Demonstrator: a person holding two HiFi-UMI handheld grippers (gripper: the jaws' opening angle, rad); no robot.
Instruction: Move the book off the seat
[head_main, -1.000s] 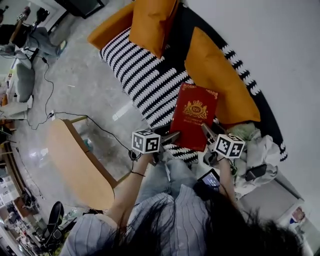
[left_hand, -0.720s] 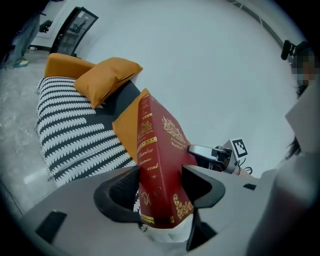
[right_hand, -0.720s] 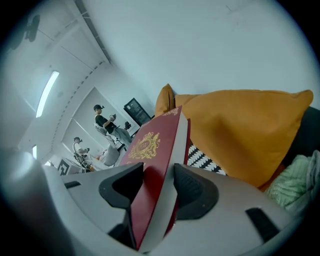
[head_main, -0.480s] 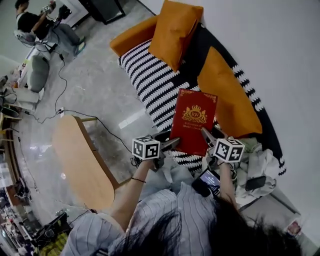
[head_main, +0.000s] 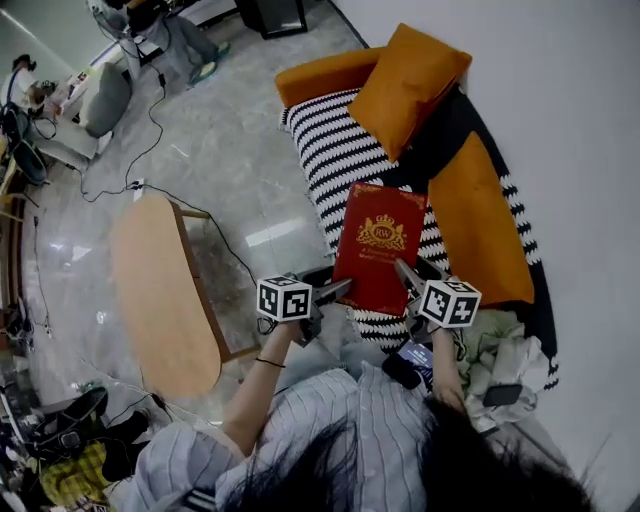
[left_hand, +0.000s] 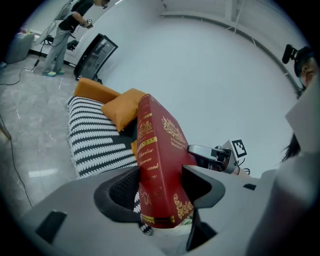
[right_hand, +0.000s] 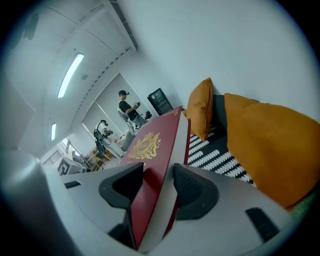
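Observation:
A red hardback book (head_main: 380, 245) with a gold crest hangs above the black-and-white striped sofa seat (head_main: 335, 165), gripped at its near end from both sides. My left gripper (head_main: 340, 290) is shut on the spine side; in the left gripper view the book (left_hand: 160, 165) stands upright between that gripper's (left_hand: 160, 186) pads. My right gripper (head_main: 405, 275) is shut on the page-edge side, and in the right gripper view its (right_hand: 157, 185) pads press on both covers of the book (right_hand: 152, 145). The right gripper (left_hand: 212, 152) also shows beyond the book in the left gripper view.
Orange cushions (head_main: 410, 75) (head_main: 490, 220) lean on the sofa back by the white wall. An oval wooden table (head_main: 160, 295) stands left of the sofa, with cables on the floor. A phone (head_main: 415, 362) lies on the lap, crumpled clothes (head_main: 510, 350) at right. People stand far off (left_hand: 65, 30).
Both grippers have risen with the book, carrying it away from the orange cushion toward the seat's front edge. The head view has shifted, and more floor and table now show.

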